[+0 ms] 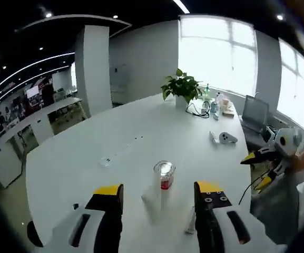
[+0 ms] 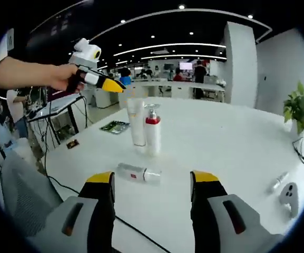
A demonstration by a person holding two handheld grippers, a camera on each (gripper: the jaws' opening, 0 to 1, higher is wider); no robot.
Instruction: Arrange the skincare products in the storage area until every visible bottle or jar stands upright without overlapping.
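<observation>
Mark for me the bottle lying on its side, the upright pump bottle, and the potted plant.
lying bottle [image 2: 138,173], right gripper view, middle of its clear body.
pump bottle [image 2: 152,138], right gripper view, white body below the red collar.
potted plant [image 1: 182,86], left gripper view, leaves.

Pretty clearly an open-plan office. Big white desk [image 1: 141,132] up front, with a potted plant [image 1: 182,87] at 1 o'clock by bright windows [image 1: 217,52] in the left gripper view. At 12 o'clock in the right gripper view, people [image 2: 199,74] stand among more desks under long ceiling light strips [image 2: 162,47].
</observation>
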